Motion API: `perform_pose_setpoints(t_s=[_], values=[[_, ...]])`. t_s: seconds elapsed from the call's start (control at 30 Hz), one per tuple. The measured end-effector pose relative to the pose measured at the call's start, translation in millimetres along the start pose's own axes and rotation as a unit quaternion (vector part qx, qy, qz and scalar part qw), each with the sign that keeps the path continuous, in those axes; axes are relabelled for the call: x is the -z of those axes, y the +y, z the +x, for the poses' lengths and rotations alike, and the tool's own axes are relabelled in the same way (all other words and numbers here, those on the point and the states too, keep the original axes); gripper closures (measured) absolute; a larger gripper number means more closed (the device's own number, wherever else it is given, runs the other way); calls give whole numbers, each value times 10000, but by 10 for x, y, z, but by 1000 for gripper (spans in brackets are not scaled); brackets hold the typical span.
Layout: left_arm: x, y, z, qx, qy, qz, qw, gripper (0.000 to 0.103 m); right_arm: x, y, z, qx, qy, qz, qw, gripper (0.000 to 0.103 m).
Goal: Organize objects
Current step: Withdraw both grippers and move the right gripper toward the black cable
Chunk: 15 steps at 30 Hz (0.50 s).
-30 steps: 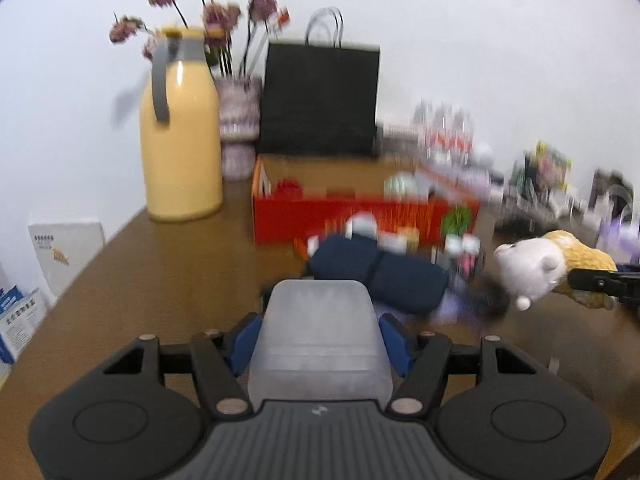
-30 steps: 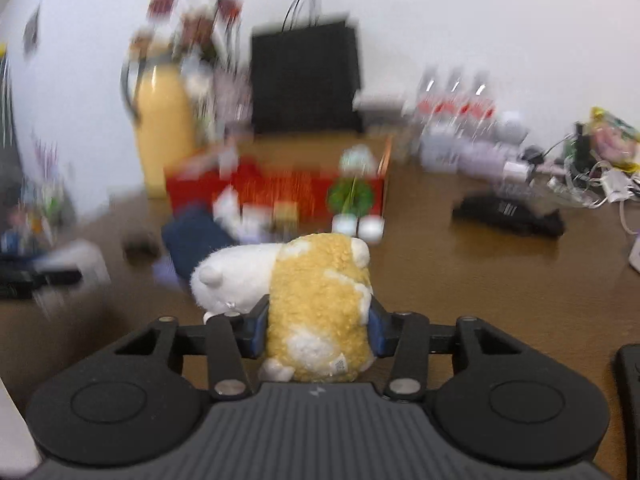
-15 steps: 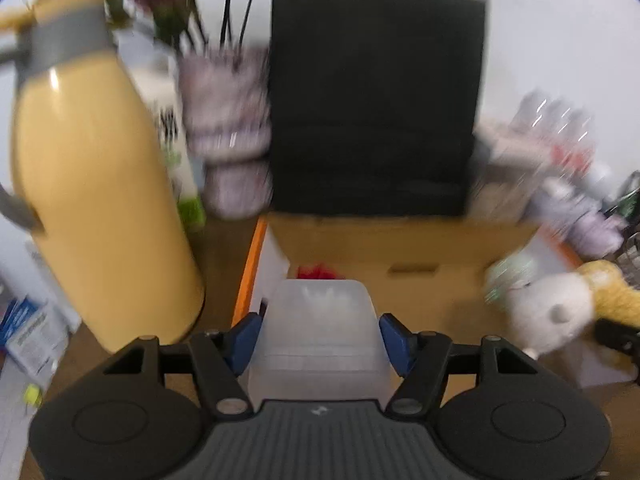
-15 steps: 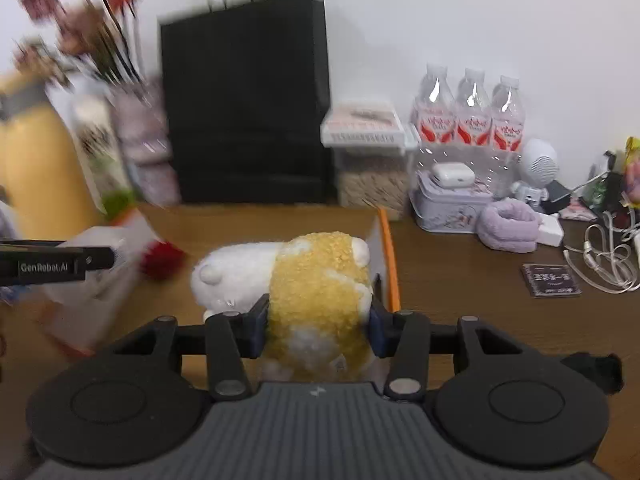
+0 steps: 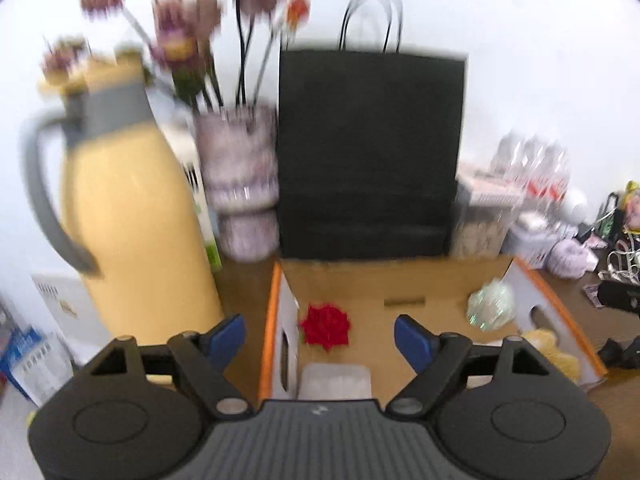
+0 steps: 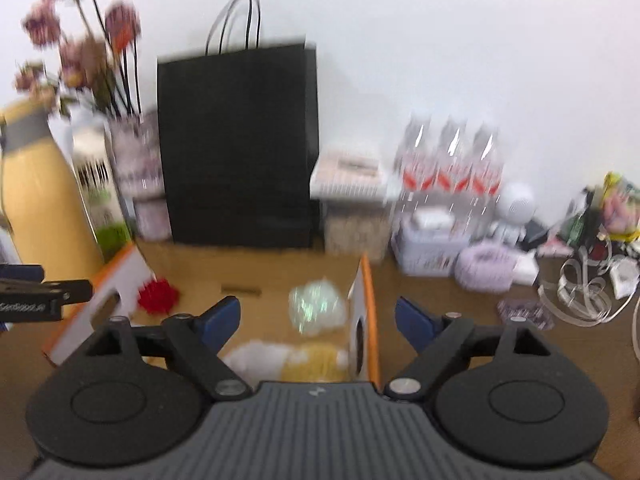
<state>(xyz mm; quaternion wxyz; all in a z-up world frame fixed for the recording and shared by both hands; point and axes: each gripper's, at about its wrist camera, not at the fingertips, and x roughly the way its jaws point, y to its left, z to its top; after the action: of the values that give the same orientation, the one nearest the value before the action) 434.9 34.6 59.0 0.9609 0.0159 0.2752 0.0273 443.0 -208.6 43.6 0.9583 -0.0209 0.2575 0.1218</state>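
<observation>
A: Both sets of jaws are opening; the left gripper (image 5: 319, 330) hangs over the tub (image 5: 335, 376) in the box (image 5: 560, 312), nothing pinched.

B: The right gripper (image 6: 317, 316) is empty too, the plush (image 6: 288, 362) lying below. Best lift both straight up, clear of the box walls.

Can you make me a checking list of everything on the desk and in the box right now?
Surface: brown wooden table.
Job's things: cardboard box holds a red flower, a shiny wrapped ball, a clear plastic tub and a plush toy.
Clutter: yellow jug, flower vase, black paper bag, water bottles.
Grippers: left hand-held gripper and right hand-held gripper both opening, nothing between the pads.
Cables: white cords, far right.
Surroundings: white wall.
</observation>
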Motion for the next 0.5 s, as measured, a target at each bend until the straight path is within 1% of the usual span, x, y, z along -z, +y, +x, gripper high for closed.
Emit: perform_pose_setpoints(t_s=[0.07,0.13,0.17,0.2,0.27,0.3,0.37,0.4,0.5], values=[[40,-32,-322,42,-278,202,9994,17,-10,-18,-206,-172,-96,128,9997,9],[226,-40,-715,285,-466,296,9981,16,119,12,-422,-382,-79,112,9992,9],[361,-34,-927,481,-537,265,9970,13,236,40,-581,-486,-110,67,9987,8],[532,-20,-1154,725,-593,190,9954,8,347,61,-723,-579,-144,37,9982,8],[899,-5,-1551,1161,-671,51,9910,1,656,102,-1101,-770,-284,-3,9966,0],[1100,-21,-1730,1278,-629,43,9898,0,849,116,-1313,-844,-351,-30,9958,0],[1457,-82,-2030,1325,-476,166,9899,0,1162,134,-1659,-903,-413,-76,9950,0],[1646,-115,-2185,1278,-476,213,9904,0,1322,139,-1811,-902,-397,-57,9951,0],[2025,-140,-2480,946,-482,402,9935,0,1799,149,-2191,-997,-282,-102,9946,0]])
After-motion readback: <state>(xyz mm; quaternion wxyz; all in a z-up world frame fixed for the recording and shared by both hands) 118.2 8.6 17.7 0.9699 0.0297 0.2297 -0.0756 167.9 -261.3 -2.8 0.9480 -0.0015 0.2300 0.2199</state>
